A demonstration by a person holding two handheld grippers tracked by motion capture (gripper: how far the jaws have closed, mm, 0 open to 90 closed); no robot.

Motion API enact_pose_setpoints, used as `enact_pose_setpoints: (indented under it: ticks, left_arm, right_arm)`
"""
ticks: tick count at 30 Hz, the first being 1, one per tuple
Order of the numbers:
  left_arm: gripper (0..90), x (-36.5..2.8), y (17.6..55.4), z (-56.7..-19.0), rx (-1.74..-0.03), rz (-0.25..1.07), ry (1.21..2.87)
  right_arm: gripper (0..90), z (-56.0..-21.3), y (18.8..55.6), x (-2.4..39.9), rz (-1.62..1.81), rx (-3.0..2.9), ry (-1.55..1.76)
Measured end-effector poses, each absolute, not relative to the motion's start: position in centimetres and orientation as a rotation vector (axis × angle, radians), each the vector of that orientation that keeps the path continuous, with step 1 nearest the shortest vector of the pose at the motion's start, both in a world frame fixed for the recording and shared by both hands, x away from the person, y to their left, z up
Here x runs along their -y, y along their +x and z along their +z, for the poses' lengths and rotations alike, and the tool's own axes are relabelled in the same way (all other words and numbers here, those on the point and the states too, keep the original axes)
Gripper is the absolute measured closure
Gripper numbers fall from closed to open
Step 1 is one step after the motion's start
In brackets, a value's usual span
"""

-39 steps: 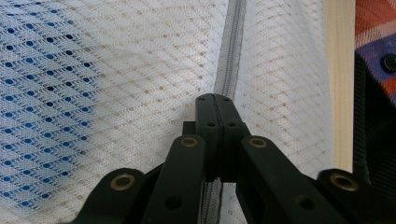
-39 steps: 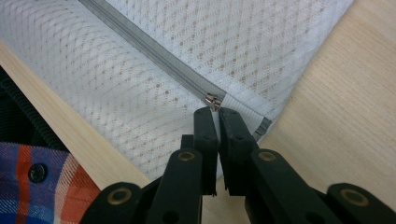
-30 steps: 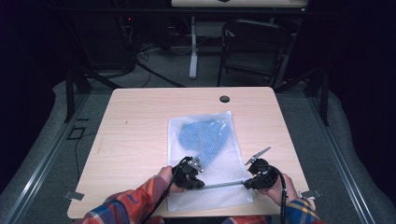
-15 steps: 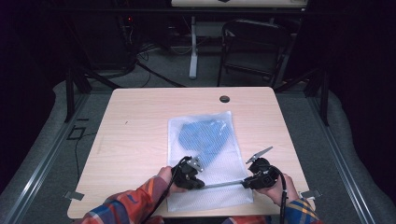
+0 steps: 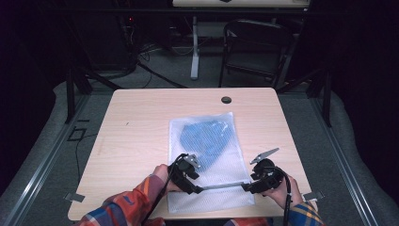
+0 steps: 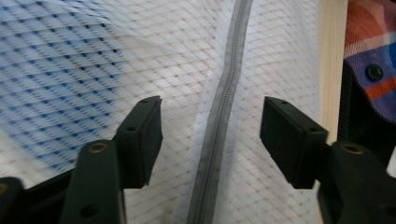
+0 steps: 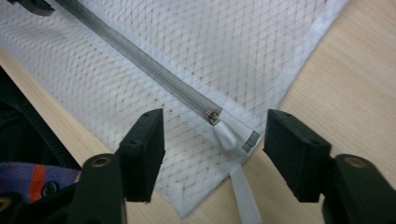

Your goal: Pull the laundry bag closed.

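1. overhead, in the high view, a white mesh bag (image 5: 207,160) lies flat on the table (image 5: 136,127) with a blue garment (image 5: 204,140) inside; the left gripper (image 5: 200,189) and right gripper (image 5: 245,187) sit at the two ends of its grey zipper (image 5: 221,187), near the person's edge.
2. left gripper view: jaws spread, having just been opening, nothing pinched; the closed zipper (image 6: 223,107) runs between them.
3. right gripper view: jaws likewise just opened and empty, the zipper pull (image 7: 226,135) resting at the bag's corner between them. the zipping appears finished; withdrawal seems all that is left.
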State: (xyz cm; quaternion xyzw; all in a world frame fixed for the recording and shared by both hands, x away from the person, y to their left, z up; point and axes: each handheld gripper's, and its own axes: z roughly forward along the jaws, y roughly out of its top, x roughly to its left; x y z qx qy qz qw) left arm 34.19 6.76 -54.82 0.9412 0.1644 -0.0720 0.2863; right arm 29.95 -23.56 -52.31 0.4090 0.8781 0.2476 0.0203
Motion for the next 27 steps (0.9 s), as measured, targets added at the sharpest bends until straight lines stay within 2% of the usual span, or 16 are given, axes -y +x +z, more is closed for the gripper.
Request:
enact_pose_setpoints:
  ticks: [11,14,18,27]
  left_arm:
    - [18.5,-10.6,34.8,-52.9,-0.575,-0.088,2.446]
    - [13.1,-11.9,34.8,-52.5,-0.623,-0.040,2.439]
    - [1.4,-13.0,34.7,-52.2,-0.670,0.001,2.457]
    - [0.2,-17.2,36.2,-52.6,-0.817,0.029,2.425]
  right_arm:
    - [14.0,-51.4,29.7,25.3,0.816,-2.573,1.286]
    - [10.6,-51.2,29.6,26.2,0.826,-2.535,1.311]
    - [3.8,-51.0,29.5,27.2,0.810,-2.498,1.332]
    - [0.0,-51.3,29.5,29.8,0.764,-2.344,1.432]
